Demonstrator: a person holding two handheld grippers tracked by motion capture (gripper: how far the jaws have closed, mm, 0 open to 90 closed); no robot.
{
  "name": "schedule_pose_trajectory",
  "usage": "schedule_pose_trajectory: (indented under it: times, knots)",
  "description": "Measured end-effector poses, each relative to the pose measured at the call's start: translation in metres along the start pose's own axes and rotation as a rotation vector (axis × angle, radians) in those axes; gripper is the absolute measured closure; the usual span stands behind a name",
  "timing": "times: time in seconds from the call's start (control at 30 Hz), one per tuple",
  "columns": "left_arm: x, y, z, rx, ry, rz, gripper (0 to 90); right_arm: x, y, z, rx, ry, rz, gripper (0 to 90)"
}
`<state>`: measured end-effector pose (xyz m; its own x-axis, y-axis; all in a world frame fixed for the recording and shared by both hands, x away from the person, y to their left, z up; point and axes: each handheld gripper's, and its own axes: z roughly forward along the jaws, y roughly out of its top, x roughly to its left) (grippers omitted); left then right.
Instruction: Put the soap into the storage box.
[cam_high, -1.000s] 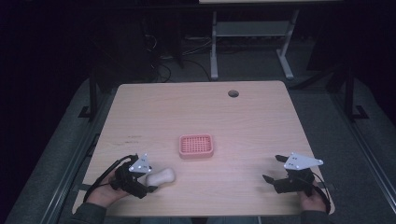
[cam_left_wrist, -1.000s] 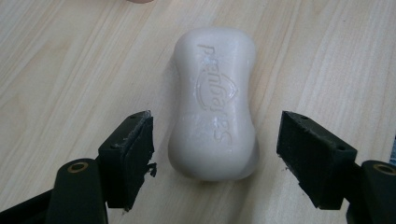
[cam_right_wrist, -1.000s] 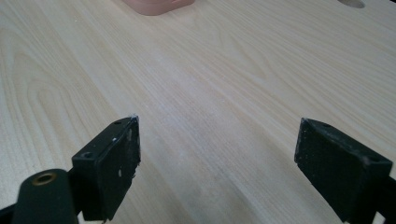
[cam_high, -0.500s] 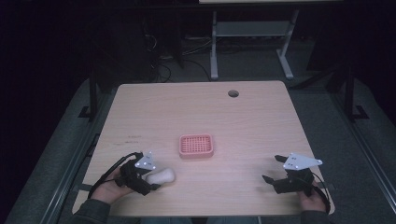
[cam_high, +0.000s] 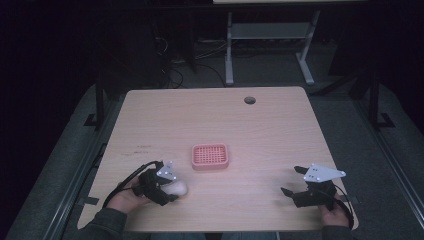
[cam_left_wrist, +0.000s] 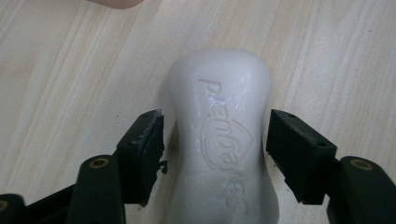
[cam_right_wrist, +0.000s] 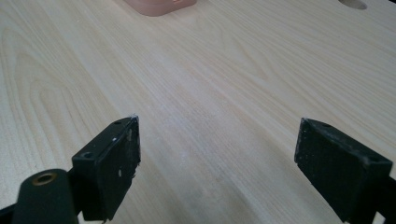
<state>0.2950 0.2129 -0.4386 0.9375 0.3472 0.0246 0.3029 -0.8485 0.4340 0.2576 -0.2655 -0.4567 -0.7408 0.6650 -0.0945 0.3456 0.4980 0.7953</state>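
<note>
Black jaws of the left gripper (cam_left_wrist: 215, 140) stand on either side of one white bar of soap (cam_left_wrist: 219, 140), which lies flat on the table with raised lettering on its upper face. A sliver of wood shows between each pad and the soap's sides, so the jaws bracket the bar without clearly pressing it; they are parted a little wider than the bar. From the high view, this gripper (cam_high: 172, 192) sits near the table's front left corner, the pale soap (cam_high: 177, 188) poking out toward the centre, with the person's left hand (cam_high: 125, 198) wrapped round the handle and a black cable looping behind it.

Right gripper jaws (cam_right_wrist: 217, 163) are spread wide with nothing but bare wood between them. In the high view that gripper (cam_high: 292, 181) rests near the front right edge, grey plate on top, held by the right hand (cam_high: 334, 216).

Between the two grippers and a little farther back lies one pink soap dish (cam_high: 210, 156) with a grid of slots in its floor, well apart from both; its corner shows at the top of the right gripper view (cam_right_wrist: 159, 5).

One light wooden table (cam_high: 215, 120) carries everything, with a single round cable hole (cam_high: 249, 100) near its far edge.
</note>
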Motion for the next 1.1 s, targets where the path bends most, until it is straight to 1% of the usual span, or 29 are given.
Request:
schedule_pose_trajectory:
  times: [0.07,0.1,0.13,0.17,0.2,0.27,0.33,0.4,0.43,0.53,0.57,0.63,0.8,0.97,1.0,1.07,1.1]
  knots:
    - [0.0005,0.0001,0.0004,-0.003,-0.003,-0.008,39.4,0.0001,0.0001,0.0,-0.001,0.0,-0.001,13.6]
    - [0.0011,0.0003,0.0004,0.003,-0.006,-0.002,40.6,0.0001,0.0001,0.0,-0.001,0.0,0.0,13.6]
    - [0.0008,0.0003,0.0006,0.003,-0.01,-0.006,40.9,0.0002,0.0002,0.0001,-0.002,0.001,-0.001,13.6]
    - [0.001,0.0004,0.0009,0.005,-0.014,-0.004,43.2,0.0003,0.0003,0.0001,-0.002,0.001,-0.002,13.6]
    - [0.0004,0.0004,0.0015,0.004,-0.019,-0.009,43.2,0.0003,0.0003,0.0001,-0.002,0.001,-0.002,13.6]
    - [0.0004,0.0006,0.0026,0.009,-0.018,-0.003,43.7,0.0003,0.0003,-0.0001,-0.002,0.0,-0.002,13.6]
    - [-0.0003,0.0008,0.0038,0.015,-0.027,-0.006,44.1,0.0002,0.0003,-0.0002,-0.004,0.001,-0.001,13.6]
    - [-0.0002,0.0011,0.0048,0.024,-0.023,0.006,44.5,0.0004,0.0003,-0.0002,-0.002,0.0,-0.002,13.6]
    - [-0.0012,0.0009,0.0059,0.019,-0.031,-0.009,44.3,0.0005,0.0004,-0.0002,-0.004,0.0,-0.004,13.6]
    - [-0.0002,0.0009,0.0058,0.02,-0.033,-0.008,44.8,0.0006,0.0005,-0.0003,-0.004,0.0,-0.003,13.6]
    - [0.0,0.0004,0.0054,0.014,-0.035,-0.01,45.8,0.0005,0.0005,-0.0004,-0.004,0.0,-0.003,13.6]
    - [-0.0005,0.0008,0.0052,0.02,-0.036,-0.011,48.7,0.0003,0.0005,-0.0006,-0.005,0.0,-0.003,13.6]
    - [-0.001,0.0018,0.0054,0.023,-0.041,-0.017,49.1,0.0005,0.0006,-0.0008,-0.007,-0.001,-0.005,13.6]
    - [-0.002,0.0028,0.0045,0.025,-0.036,-0.009,49.3,0.0005,0.0005,-0.0015,-0.009,-0.004,-0.002,13.6]
    - [-0.0024,0.0031,0.0043,0.023,-0.035,-0.01,49.3,0.0005,0.0005,-0.0016,-0.01,-0.003,-0.001,13.6]
    - [-0.0024,0.0038,0.0027,0.022,-0.032,0.001,49.4,0.0005,0.0003,-0.002,-0.011,-0.004,-0.001,13.6]
    - [-0.0033,0.0039,0.0023,0.011,-0.033,-0.009,49.4,0.0005,0.0003,-0.002,-0.011,-0.004,-0.001,13.6]
